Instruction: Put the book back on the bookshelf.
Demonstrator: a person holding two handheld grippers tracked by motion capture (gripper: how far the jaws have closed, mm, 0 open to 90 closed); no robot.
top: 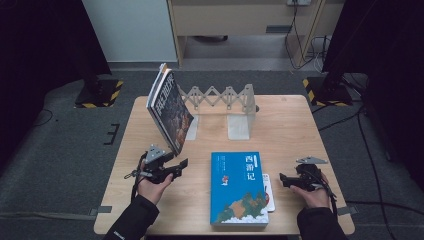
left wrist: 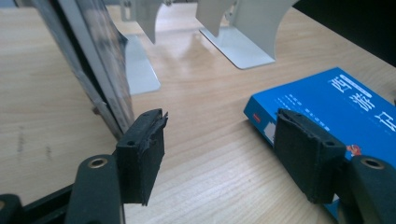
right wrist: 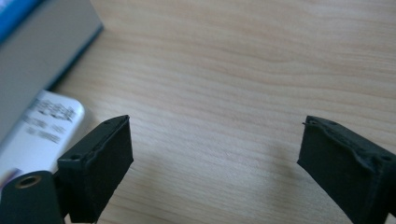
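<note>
The left gripper (top: 176, 165) stands released, jaws apart with nothing between them, just near of the dark-covered book (top: 169, 107) that leans tilted against the left plate of the white metal expanding bookstand (top: 225, 97). The right gripper (top: 286, 180), also open and empty, rests right of the blue hardcover book (top: 237, 187) lying flat on the wooden table (top: 295, 125). Unsupported, the leaning book could slide or topple. The right gripper view shows a white slip (right wrist: 39, 126) tucked beside the blue book.
</note>
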